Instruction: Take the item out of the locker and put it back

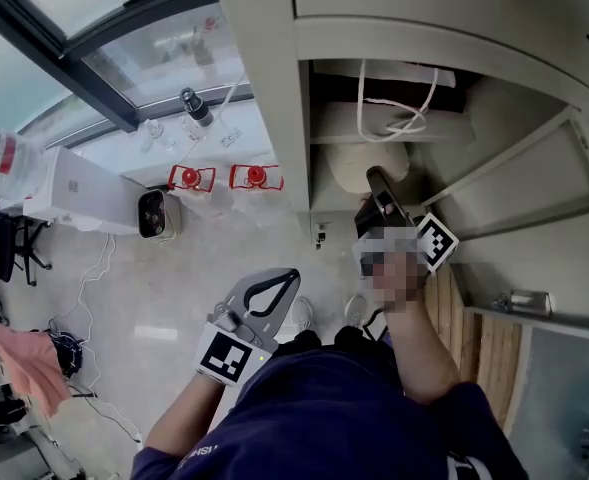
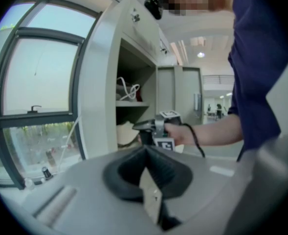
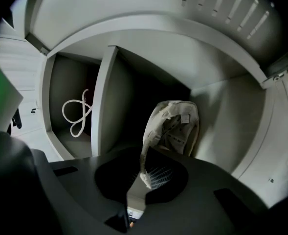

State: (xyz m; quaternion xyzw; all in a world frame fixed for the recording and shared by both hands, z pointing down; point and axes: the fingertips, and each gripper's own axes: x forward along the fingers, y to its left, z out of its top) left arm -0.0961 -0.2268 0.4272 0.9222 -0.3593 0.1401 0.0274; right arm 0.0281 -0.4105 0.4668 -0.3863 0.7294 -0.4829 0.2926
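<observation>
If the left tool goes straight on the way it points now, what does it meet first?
Probably the right tool, which holds the beige cloth item at the locker; depth is unclear.

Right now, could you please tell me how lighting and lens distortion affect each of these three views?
Head view: daylight at the window, the locker interior shadowed. Left gripper view: fisheye bends the window frame, left tool soft up close. Right gripper view: dim, locker walls curved, yet the beige item reads clearly.

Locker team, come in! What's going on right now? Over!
Left gripper shut, empty, hanging back. Right gripper shut on strap of cream cap. Cap inside locker, under shelf with white cord. Nothing blocking.
</observation>
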